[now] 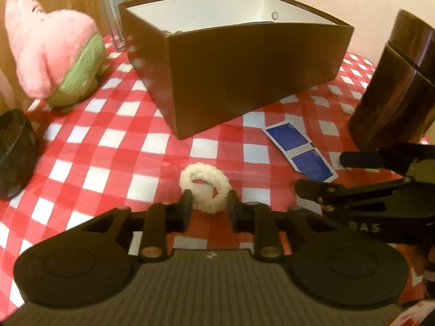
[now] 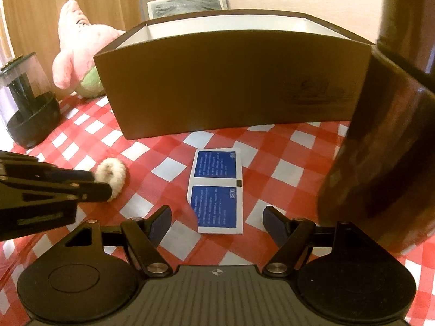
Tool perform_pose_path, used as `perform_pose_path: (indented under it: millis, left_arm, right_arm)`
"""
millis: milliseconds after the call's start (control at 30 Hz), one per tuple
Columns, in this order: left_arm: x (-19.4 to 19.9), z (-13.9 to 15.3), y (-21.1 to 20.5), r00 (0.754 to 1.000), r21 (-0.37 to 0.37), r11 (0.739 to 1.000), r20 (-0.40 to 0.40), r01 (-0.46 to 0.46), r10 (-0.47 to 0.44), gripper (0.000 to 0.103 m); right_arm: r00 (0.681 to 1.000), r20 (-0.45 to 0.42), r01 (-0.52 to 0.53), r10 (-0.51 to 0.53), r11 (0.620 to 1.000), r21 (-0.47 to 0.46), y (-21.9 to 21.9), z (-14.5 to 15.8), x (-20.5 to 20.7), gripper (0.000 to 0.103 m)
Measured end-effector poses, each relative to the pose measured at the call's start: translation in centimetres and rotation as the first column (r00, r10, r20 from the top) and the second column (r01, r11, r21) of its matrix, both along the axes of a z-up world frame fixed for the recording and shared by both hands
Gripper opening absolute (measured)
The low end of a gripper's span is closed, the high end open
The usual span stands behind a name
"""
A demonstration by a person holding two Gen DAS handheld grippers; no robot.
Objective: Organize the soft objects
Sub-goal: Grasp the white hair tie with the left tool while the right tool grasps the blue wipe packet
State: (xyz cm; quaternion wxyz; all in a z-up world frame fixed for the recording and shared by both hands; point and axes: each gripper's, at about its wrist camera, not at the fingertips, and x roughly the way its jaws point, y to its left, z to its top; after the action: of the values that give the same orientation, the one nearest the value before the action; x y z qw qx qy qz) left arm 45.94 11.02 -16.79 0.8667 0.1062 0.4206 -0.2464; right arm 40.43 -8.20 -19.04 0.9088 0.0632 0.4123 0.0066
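Note:
A white fluffy scrunchie (image 1: 204, 187) lies on the red-and-white checked cloth (image 1: 108, 135). My left gripper (image 1: 210, 199) is down at it, one finger against each side of its near part, pads touching the fluff. From the right wrist view the scrunchie (image 2: 112, 172) sits at the left gripper's (image 2: 100, 183) tips. My right gripper (image 2: 217, 224) is open just above a blue-and-white paper packet (image 2: 214, 190), with nothing between its fingers. A pink and green plush toy (image 1: 51, 49) stands at the far left.
A brown box (image 1: 244, 68) with a white inside stands open behind the scrunchie. A dark cylinder jar (image 1: 394, 89) is close on the right. A dark container (image 2: 27, 100) sits at the left edge, a framed picture (image 2: 187, 2) behind the box.

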Motion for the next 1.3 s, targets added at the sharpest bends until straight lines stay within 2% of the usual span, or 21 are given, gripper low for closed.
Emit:
perform_pose_path:
  millis: [67,133,200,300,367,467,600,667,833,933,1100,1300]
  left_arm:
    - [0.0,0.2,0.4,1.000,-0.026,1.000,-0.014,-0.004,0.004,0.044]
    - [-0.2,0.2,0.5,1.000,-0.047,0.999,-0.019,0.005,-0.006,0.048]
    - [-0.3,0.0,0.2,1.000,-0.034,0.999,-0.016,0.008,-0.009,0.048]
    - [-0.1,-0.7,-0.3,1.000,0.000,1.000,-0.005,-0.011,0.011,0.041]
    - [0.3,-1.1,-0.3,1.000,0.009,1.000,-0.002,-0.024,0.024,0.031]
    - [0.8,-1.3,0.0,0.999,0.010,0.999,0.005,-0.037,0.037,0.022]
    - [1.2,-1.3,0.2,0.999,0.015,0.999,0.003,-0.032,0.032,0.017]
    - [1.2,-1.3,0.2,0.999,0.017,0.999,0.004,-0.032,0.032,0.017]
    - [1.0,-1.2,0.2,0.999,0.023,0.999,-0.006,-0.035,0.036,0.017]
    - [0.8,-1.1,0.2,0.999,0.028,0.999,-0.008,-0.031,0.031,0.017]
    - [0.3,-0.8,0.4,1.000,0.027,0.999,-0.004,-0.031,0.031,0.016]
    - [-0.5,-0.1,0.3,1.000,0.031,0.999,-0.002,-0.018,0.018,0.016]
  right_arm:
    - [1.000,0.008,-0.006,0.006,1.000,-0.010,0.1,-0.1,0.2,0.075]
    - [1.000,0.010,-0.009,0.009,1.000,-0.013,0.1,-0.2,0.3,0.075]
    - [1.000,0.014,-0.014,0.014,1.000,-0.019,0.1,-0.2,0.4,0.075]
    - [1.000,0.016,-0.023,0.024,0.999,-0.040,0.3,-0.3,0.5,0.075]
    - [0.999,0.020,-0.028,0.029,0.998,-0.053,0.5,-0.4,0.7,0.075]
    - [0.999,0.027,-0.036,0.039,0.996,-0.077,0.9,-0.5,1.0,0.075]
    - [0.998,0.033,-0.040,0.044,0.993,-0.108,1.5,-0.8,1.5,0.074]
    - [0.998,0.037,-0.046,0.051,0.991,-0.122,1.8,-0.9,1.5,0.070]
    - [0.995,0.047,-0.082,0.089,0.986,-0.143,2.6,-0.8,1.0,0.046]
    - [0.996,0.043,-0.072,0.078,0.990,-0.125,2.4,-0.6,0.8,0.043]
    - [0.997,0.034,-0.064,0.068,0.993,-0.103,1.8,-0.2,0.1,0.026]
    - [0.997,0.038,-0.057,0.060,0.996,-0.069,1.3,0.8,-1.4,0.024]
